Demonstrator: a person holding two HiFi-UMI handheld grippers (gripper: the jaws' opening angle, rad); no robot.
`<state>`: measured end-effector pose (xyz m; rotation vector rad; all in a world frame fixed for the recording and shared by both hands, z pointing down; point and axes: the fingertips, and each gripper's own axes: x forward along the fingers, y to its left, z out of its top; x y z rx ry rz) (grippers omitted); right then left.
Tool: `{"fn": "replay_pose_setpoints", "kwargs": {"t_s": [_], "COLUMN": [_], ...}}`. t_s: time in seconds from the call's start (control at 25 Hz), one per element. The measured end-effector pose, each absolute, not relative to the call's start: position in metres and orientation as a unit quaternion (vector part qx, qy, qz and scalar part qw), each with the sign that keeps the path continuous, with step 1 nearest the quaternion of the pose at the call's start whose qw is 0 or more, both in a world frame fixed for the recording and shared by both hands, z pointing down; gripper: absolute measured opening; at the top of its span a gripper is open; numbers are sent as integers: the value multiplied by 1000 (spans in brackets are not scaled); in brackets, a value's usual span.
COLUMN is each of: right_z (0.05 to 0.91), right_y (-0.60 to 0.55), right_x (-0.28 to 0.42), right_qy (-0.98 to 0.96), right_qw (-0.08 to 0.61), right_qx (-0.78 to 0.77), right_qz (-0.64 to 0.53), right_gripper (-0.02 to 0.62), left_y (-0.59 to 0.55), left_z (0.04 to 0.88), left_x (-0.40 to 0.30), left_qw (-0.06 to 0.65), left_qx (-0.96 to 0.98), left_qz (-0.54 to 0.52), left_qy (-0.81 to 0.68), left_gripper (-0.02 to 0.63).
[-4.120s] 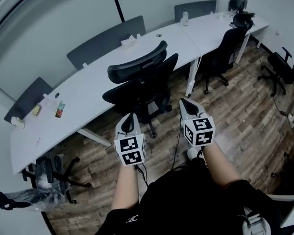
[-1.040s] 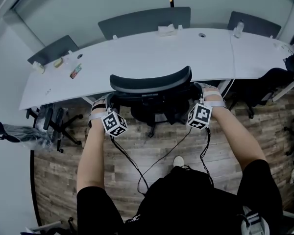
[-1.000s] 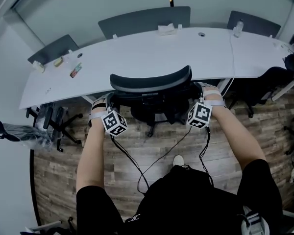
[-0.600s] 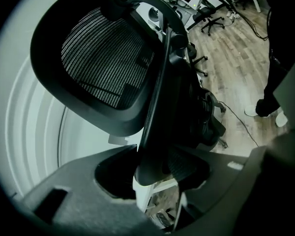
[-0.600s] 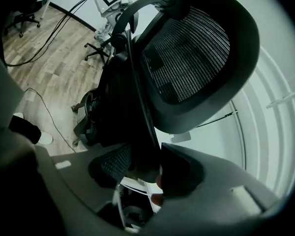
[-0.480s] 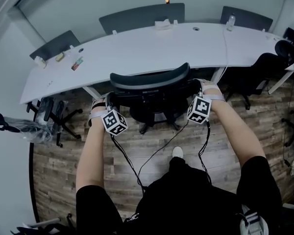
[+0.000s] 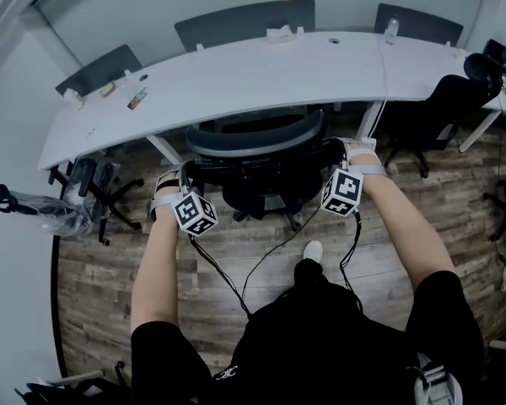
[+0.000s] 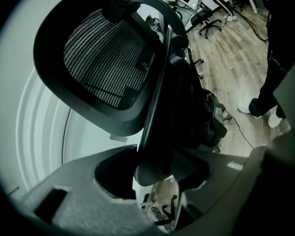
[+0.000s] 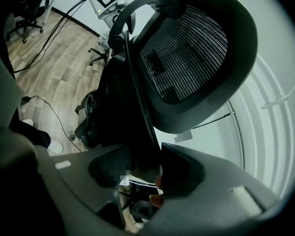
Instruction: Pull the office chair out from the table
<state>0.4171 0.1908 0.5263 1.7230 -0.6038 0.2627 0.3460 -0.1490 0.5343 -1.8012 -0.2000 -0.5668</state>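
The black mesh-backed office chair stands just in front of the white curved table, with a strip of floor showing between its back and the table edge. My left gripper is shut on the left edge of the chair back, my right gripper on its right edge. In the left gripper view the back's dark frame runs down between the jaws of my left gripper. The right gripper view shows the same frame clamped in my right gripper.
Another black chair sits at the table's right end, and a chair base lies at the left. Grey panels stand behind the table, which carries a tissue box and a bottle. Cables trail across the wooden floor.
The chair has rolled back from the table together with both grippers. Its back overlapped the table edge before; floor now shows between them.
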Motion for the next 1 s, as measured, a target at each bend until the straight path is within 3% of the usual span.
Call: {"fn": "replay_pose_setpoints", "kwargs": {"t_s": [1.0], "right_z": [539], "right_y": [250], "right_x": [294], "right_qy": [-277], "right_qw": [601], "right_qx": [743], "right_qz": [98], "right_gripper": [199], "left_y": [-86], "left_z": [544], "left_x": [208], "left_qw": [576], "left_qx": [-780], "left_qz": [-229], "left_qy": [-78], "left_gripper": [186]}}
